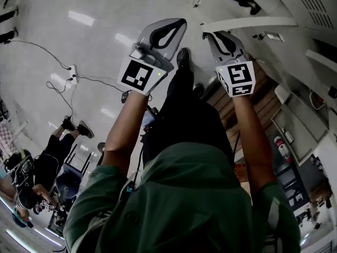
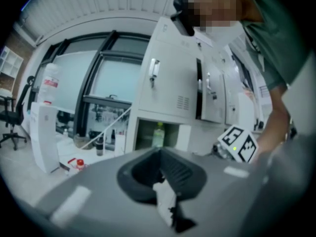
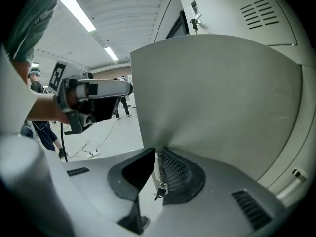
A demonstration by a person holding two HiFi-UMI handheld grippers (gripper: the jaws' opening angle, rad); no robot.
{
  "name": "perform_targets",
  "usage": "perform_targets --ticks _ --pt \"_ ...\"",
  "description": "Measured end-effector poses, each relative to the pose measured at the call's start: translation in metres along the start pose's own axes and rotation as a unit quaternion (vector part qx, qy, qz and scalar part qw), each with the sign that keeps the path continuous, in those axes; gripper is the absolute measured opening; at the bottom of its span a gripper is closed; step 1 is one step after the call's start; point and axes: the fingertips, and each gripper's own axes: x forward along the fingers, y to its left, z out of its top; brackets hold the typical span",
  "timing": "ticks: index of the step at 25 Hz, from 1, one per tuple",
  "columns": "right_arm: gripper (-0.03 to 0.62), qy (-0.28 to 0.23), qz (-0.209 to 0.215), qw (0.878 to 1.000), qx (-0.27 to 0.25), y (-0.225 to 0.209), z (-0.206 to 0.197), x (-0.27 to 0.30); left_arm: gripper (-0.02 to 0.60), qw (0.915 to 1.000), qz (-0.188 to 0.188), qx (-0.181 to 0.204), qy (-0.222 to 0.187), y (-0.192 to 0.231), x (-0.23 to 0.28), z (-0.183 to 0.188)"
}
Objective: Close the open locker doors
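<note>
I had the right tongs (image 3: 157,158) nipped onto the free edge of the open locker door (image 3: 217,98), whose panel stood well out from the locker bank (image 3: 276,19). The left tongs (image 2: 161,157) hung pressed together and empty alongside. I judged the closing swing was barely begun. The next move called for pushing the panel steadily towards its frame without slipping off the edge.

Workplace hall: metal lockers (image 2: 173,83), glossy floor (image 1: 79,30), trailing cables (image 1: 52,57), office chair (image 2: 12,117).
</note>
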Motion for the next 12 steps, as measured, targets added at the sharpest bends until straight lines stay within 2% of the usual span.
perform_targets --ticks 12 --pt "0.044 -0.003 -0.065 0.997 0.05 -0.076 0.031 0.038 0.0 0.9999 0.001 -0.004 -0.011 0.048 0.024 0.012"
